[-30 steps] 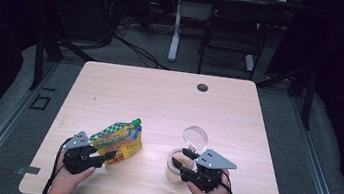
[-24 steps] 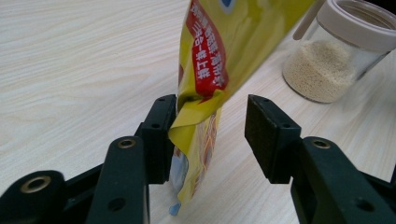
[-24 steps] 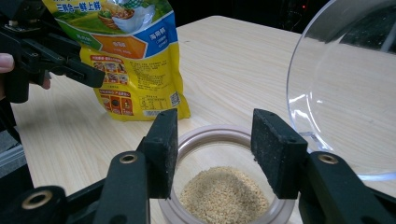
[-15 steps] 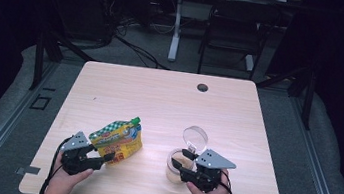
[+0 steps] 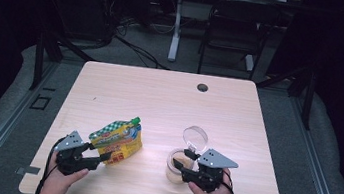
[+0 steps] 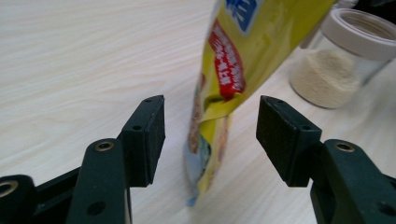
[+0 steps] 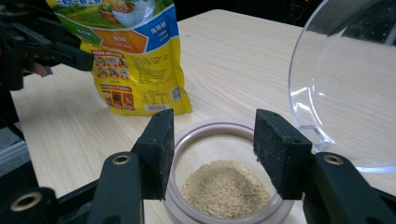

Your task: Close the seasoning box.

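Our left gripper (image 6: 210, 135) gaped around the yellow pouch (image 5: 117, 141), print unreadable; right gripper (image 7: 212, 149) gaped over the open jar (image 7: 224, 186).

- The high view looks forward and down from above the person's side, far enough to take in the whole table (image 5: 169, 101).
- The left gripper view sits low and close, facing the yellow pouch (image 6: 233, 60) between its jaws.
- The right gripper view looks down closely past its jaws into the open jar (image 7: 224, 186).
- Both gripper views share pouch and jar.
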A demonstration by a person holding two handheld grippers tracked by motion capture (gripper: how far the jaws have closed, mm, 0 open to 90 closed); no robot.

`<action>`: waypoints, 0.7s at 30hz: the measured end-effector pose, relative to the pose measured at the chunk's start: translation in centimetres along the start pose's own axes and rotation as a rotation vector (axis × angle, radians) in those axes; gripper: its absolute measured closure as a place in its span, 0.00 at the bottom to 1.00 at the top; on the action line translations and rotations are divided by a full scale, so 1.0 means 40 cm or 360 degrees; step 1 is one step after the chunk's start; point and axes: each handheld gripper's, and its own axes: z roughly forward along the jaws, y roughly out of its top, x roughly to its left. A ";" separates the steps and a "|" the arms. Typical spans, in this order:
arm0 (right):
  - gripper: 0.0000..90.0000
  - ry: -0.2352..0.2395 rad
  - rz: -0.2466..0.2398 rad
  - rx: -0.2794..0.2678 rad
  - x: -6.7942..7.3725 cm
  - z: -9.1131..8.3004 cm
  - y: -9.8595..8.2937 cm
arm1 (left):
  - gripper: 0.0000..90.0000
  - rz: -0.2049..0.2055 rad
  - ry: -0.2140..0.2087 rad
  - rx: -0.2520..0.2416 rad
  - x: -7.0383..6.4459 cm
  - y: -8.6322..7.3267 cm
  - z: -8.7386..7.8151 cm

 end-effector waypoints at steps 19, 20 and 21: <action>0.52 0.0039 0.0103 -0.0036 -0.029 -0.040 0.030 | 0.50 -0.0104 -0.0078 -0.0025 -0.006 -0.004 -0.025; 0.52 0.0041 0.0108 -0.0031 -0.031 -0.040 0.030 | 0.50 -0.0099 -0.0071 -0.0018 -0.006 -0.005 -0.029; 0.52 0.0041 0.0116 -0.0030 -0.033 -0.041 0.030 | 0.50 -0.0093 -0.0062 -0.0023 -0.006 -0.006 -0.031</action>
